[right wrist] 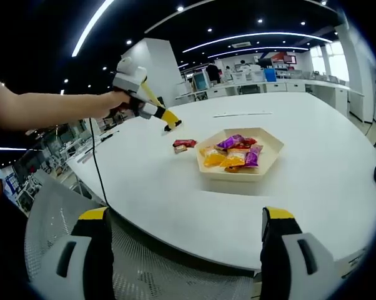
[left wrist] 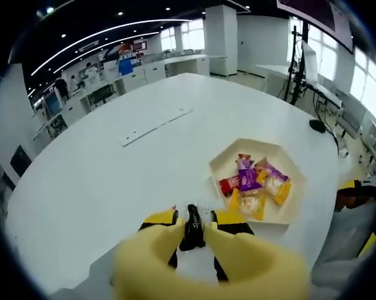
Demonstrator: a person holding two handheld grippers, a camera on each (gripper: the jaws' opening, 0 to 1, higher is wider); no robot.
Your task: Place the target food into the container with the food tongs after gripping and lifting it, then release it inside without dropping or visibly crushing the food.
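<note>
left gripper [left wrist: 192, 232] fingers clamp dark tongs [left wrist: 192, 226] | right gripper [right wrist: 183, 219] fingers wide apart, holding nothing

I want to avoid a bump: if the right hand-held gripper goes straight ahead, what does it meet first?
Probably the near edge of the white table, which lies between its open jaws; beyond it sits the hexagonal tray. Depth is uncertain.

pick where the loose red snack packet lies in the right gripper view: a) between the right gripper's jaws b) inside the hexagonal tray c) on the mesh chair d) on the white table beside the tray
d: the red snack packet lies flat on the white table, just outside the rim of the hexagonal tray, below the left gripper.
</note>
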